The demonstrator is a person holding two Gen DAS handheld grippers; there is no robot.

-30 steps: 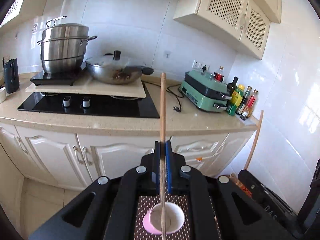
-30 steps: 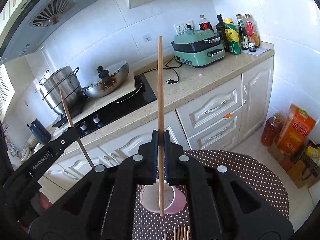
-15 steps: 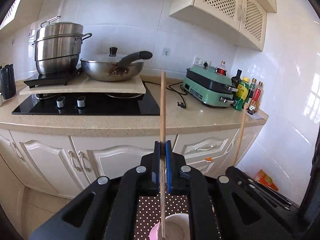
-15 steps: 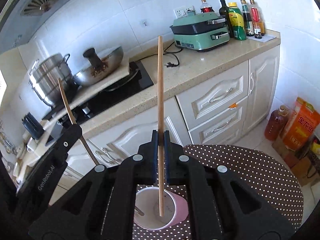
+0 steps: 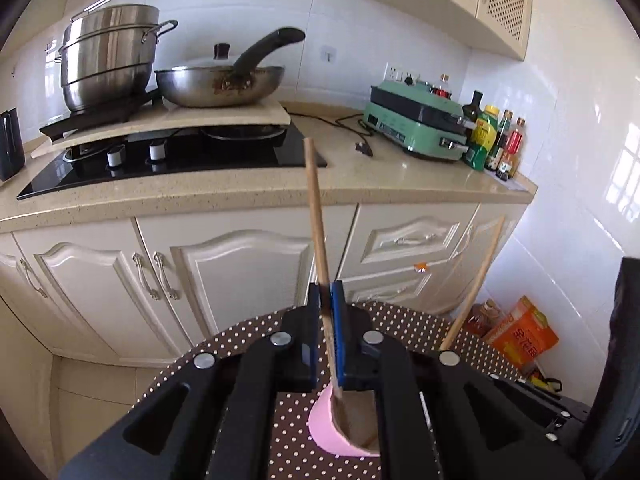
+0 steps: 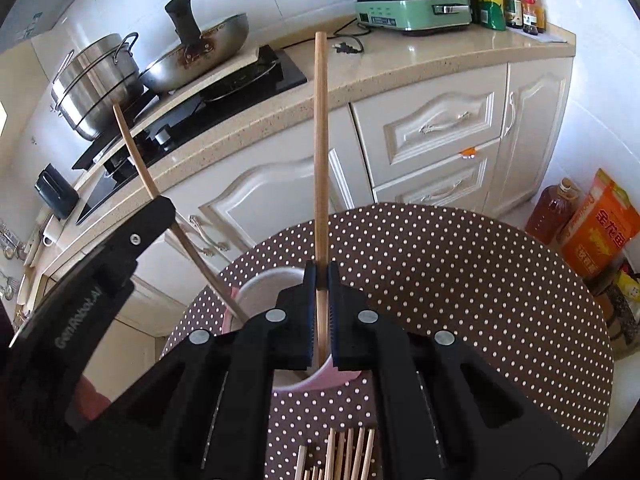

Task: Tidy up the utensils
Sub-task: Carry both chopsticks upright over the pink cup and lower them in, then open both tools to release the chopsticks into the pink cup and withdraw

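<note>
Two chopsticks (image 5: 318, 216) (image 6: 320, 152), one clamped in each tool (image 5: 328, 320) (image 6: 320, 312), enter one pink cup (image 5: 332, 420).

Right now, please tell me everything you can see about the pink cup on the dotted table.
The pink cup is a small round container, pink outside and pale inside, probably plastic. It stands upright on the brown polka-dot tablecloth, mostly hidden behind both grippers. Its mouth is open. The chopstick clamped in the left gripper reaches down into it, leaning. The second chopstick, clamped in the right gripper, also descends into it. Contact with the bottom is hidden.
</note>
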